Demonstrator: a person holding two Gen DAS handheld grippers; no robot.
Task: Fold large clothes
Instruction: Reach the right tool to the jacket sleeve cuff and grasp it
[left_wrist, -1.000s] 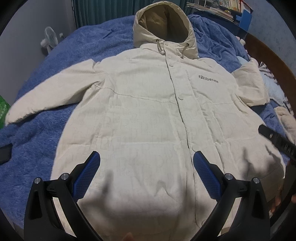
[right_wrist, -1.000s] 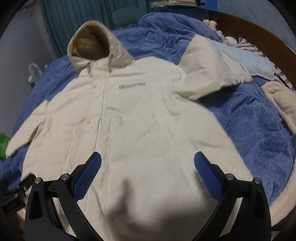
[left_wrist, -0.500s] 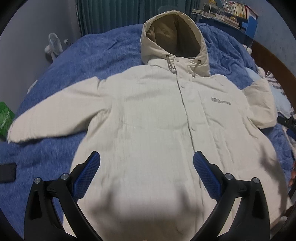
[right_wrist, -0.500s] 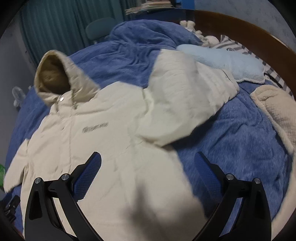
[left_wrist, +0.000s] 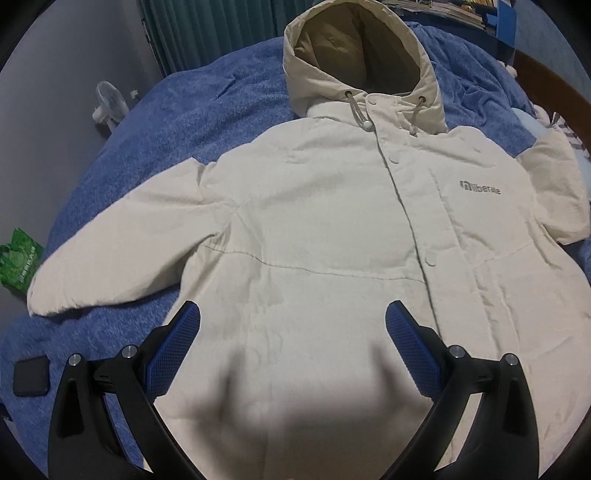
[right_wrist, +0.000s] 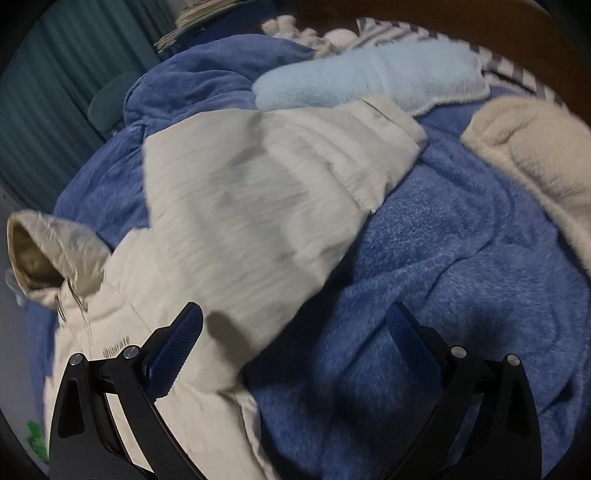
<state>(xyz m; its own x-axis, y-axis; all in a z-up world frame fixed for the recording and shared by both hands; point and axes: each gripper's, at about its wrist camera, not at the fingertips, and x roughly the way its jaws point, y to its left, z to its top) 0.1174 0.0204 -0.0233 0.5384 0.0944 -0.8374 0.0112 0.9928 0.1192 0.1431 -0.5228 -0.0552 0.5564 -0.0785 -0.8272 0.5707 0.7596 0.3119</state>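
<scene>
As the cream jacket lies flat and face up, entries run from the left side across to the right.

Green packet (left_wrist: 20, 264): off the bed's left edge, beside the left cuff.
Dark flat item (left_wrist: 31, 376): on the blanket, left of the left tongs.
Left sleeve (left_wrist: 122, 247): spread outward on the blanket, cuff toward the bed's left edge.
Left tongs (left_wrist: 293, 341): spread wide, holding nothing, poised over the lower front panel.
Jacket (left_wrist: 332, 221): hooded, snapped shut, logo on the chest; long axis runs from hem nearest the tongs up to the hood (left_wrist: 354, 44) farthest away.
Right sleeve (right_wrist: 266, 192): lies ahead of the right tongs and angles away to the upper right, cuff (right_wrist: 391, 125) touching the pale blue plush (right_wrist: 369, 77).
Right tongs (right_wrist: 295, 341): spread wide, holding nothing, above the sleeve's armpit end and bare blanket; view is motion-blurred.
Nearer hand, judged: right for the right sleeve, left for the left sleeve.
Likely next step, judged: pinch a sleeve and fold it inward across the chest.
Surface: blue fleece blanket (right_wrist: 443, 295) on a bed, soft and rumpled.
Room: teal curtain, small fan (left_wrist: 109, 103), wooden headboard, cream fleece (right_wrist: 535, 155) at far right.
</scene>
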